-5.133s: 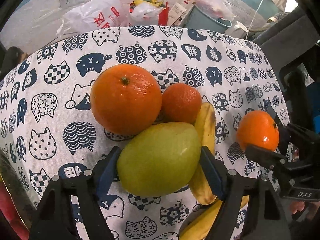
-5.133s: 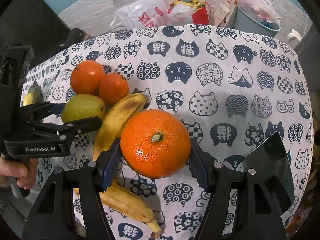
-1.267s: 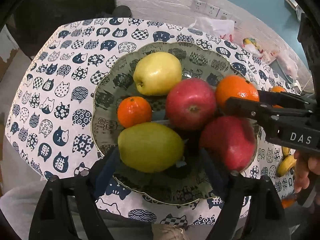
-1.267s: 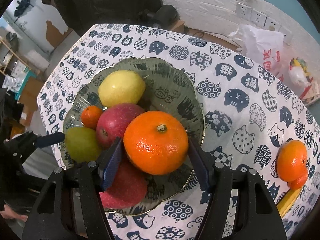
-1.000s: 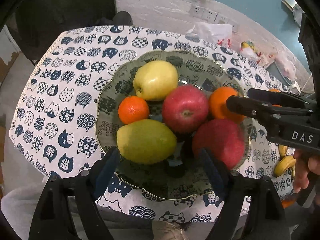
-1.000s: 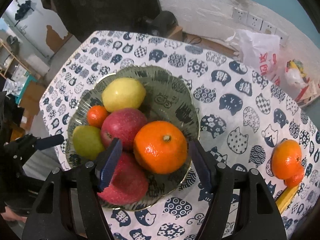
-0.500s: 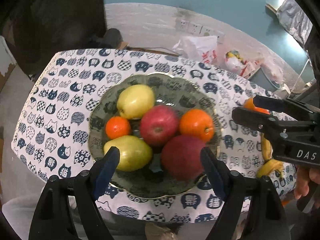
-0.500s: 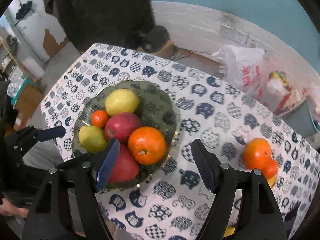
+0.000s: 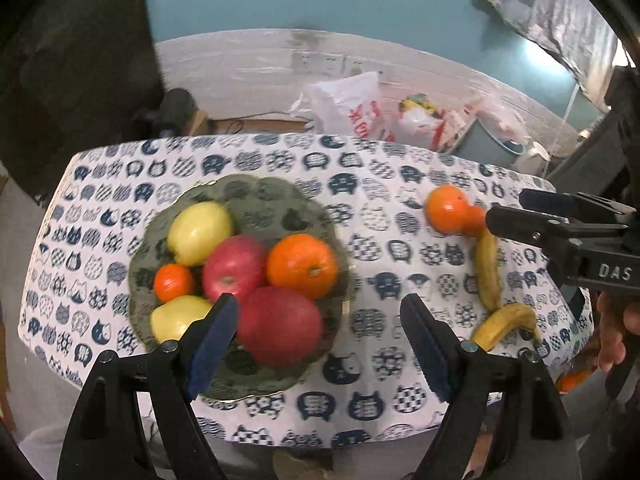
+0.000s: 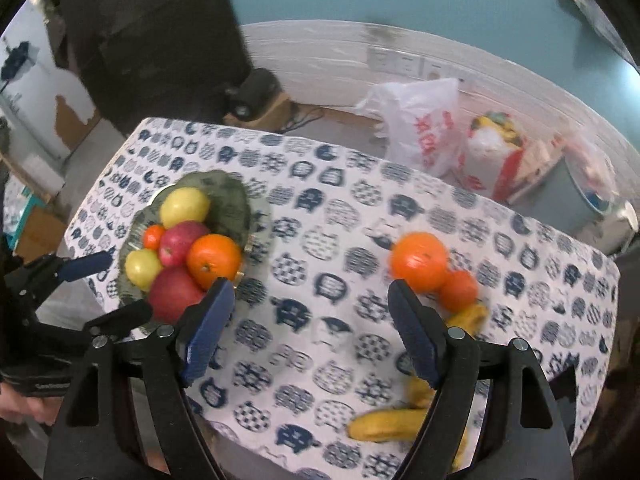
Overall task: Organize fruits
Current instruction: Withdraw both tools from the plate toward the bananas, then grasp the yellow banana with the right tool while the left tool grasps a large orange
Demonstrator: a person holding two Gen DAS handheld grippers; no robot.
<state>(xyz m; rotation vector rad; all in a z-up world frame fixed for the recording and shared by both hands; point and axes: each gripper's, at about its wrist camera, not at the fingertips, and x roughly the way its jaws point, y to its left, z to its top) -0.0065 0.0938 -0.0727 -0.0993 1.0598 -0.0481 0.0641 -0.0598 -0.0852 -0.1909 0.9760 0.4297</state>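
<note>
A green patterned plate [image 9: 256, 196] [image 10: 232, 200] on the left of the table holds a yellow apple [image 9: 199, 232], two red apples [image 9: 234, 266], a large orange [image 9: 302, 265] [image 10: 214, 259], a small tangerine [image 9: 173, 282] and a green pear [image 9: 176, 318]. On the cloth to the right lie a large orange [image 9: 444, 209] [image 10: 419, 261], a small tangerine [image 10: 459, 290] and bananas [image 9: 489, 270] [image 10: 394, 424]. My left gripper [image 9: 318, 336] is open and empty, high above the plate's right edge. My right gripper [image 10: 306, 324] is open and empty, high above the table's middle.
The table wears a white cloth with navy cat prints [image 9: 384, 248]. Beyond its far edge stand plastic bags [image 9: 348, 106] [image 10: 424, 128], a grey bin [image 9: 486, 146] and a white wall with sockets [image 10: 394, 60]. A dark cabinet [image 10: 148, 40] stands at the far left.
Both grippers let go of the pear and the orange on the plate, then rose and pulled back. Both views have since swung right toward the loose fruit.
</note>
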